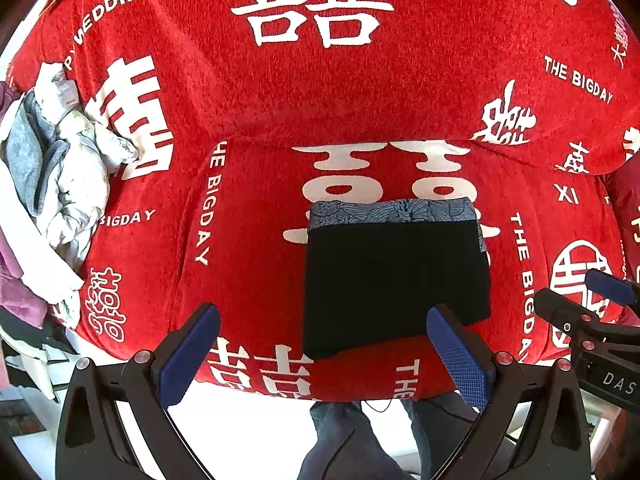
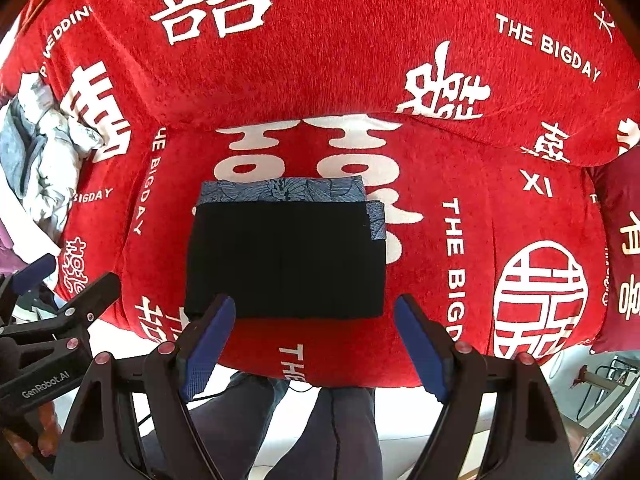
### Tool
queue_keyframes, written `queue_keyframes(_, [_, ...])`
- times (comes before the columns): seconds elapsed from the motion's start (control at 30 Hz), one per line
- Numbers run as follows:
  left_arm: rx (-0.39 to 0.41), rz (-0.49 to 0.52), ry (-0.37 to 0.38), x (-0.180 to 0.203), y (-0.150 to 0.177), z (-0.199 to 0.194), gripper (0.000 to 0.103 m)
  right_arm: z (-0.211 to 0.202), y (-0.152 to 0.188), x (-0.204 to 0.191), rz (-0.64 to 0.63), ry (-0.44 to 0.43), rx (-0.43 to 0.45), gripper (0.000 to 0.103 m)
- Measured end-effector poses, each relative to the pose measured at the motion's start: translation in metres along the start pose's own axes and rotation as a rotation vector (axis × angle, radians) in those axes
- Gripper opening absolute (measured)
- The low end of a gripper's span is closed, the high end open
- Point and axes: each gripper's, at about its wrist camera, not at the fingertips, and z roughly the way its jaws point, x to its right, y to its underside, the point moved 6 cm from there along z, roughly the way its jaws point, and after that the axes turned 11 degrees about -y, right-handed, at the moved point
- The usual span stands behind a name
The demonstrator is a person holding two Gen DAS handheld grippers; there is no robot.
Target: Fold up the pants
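The pants lie on the red sofa seat cushion, already folded into a compact dark rectangle. A blue patterned band shows along the far edge and a little down the right side. It may be the waistband or a second garment underneath; which one cannot be told. The near edge of the bundle sits close to the front of the cushion.

The left gripper hangs over the near edge of the cushion with its jaws wide and nothing between them. Its right pad overlaps the pants' near right corner in the left view, though contact cannot be confirmed. The right gripper is likewise spread wide and empty, its left pad at the bundle's near left corner.

The fabric looks thin, soft and light, so the stack should flop and slide apart if lifted by one layer or one corner. The plush cover will likely drag on the bottom layer. A safer hold would pinch all layers together at the near corners, one gripper each, or at the left and right side edges, keeping the bundle level. Judging by its tidy shape, the folding seems essentially done.

A heap of pale clothes lies far left on the sofa, well apart from the pants.
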Motion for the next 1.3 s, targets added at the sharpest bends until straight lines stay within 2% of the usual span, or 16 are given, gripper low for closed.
queue_keyframes(0.2, [0.009, 0.019, -0.018, 0.0, -0.0013, -0.003, 0.103, -0.001, -0.0001, 0.0011, -0.007, 0.017, 0.003, 0.084])
queue_keyframes(1.3, [-0.005, 0.009, -0.014, 0.0006, 0.0, -0.0011, 0.103, 0.0015, 0.0017, 0.0062, 0.003, 0.021, -0.003, 0.084])
